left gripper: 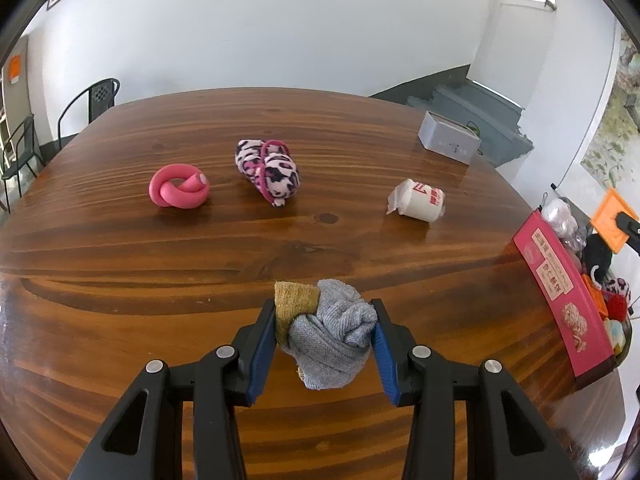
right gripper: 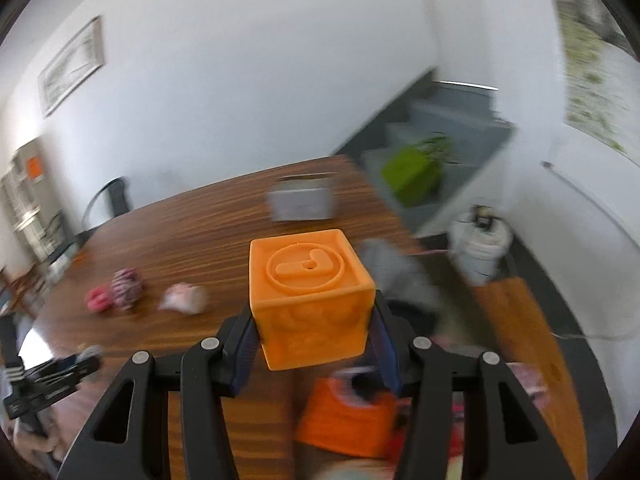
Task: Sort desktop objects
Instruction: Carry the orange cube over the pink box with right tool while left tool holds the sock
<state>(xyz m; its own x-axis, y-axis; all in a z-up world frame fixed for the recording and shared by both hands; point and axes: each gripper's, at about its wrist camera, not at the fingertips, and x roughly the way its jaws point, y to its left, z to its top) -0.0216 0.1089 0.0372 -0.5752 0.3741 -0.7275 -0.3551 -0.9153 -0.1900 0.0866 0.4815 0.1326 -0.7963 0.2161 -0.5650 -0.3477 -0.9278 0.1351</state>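
My left gripper (left gripper: 324, 308) is shut on a rolled bundle of grey and mustard cloth (left gripper: 332, 332), held over the near part of the wooden table (left gripper: 160, 272). Farther back on the table lie a knotted pink tube (left gripper: 179, 191), a pink leopard-print plush item (left gripper: 268, 170) and a white wrapped roll (left gripper: 418, 200). My right gripper (right gripper: 313, 306) is shut on an orange cube (right gripper: 310, 296) with a raised ring on its top face, and the view around it is blurred. That cube (left gripper: 612, 220) also shows at the right edge of the left wrist view.
A grey box (left gripper: 448, 138) stands at the table's far right corner. A pink carton (left gripper: 560, 288) at the right edge fronts a heap of mixed toys (left gripper: 600, 272). An orange object (right gripper: 344, 420) lies under the right gripper. Dark chairs (left gripper: 100, 100) stand beyond the far left edge.
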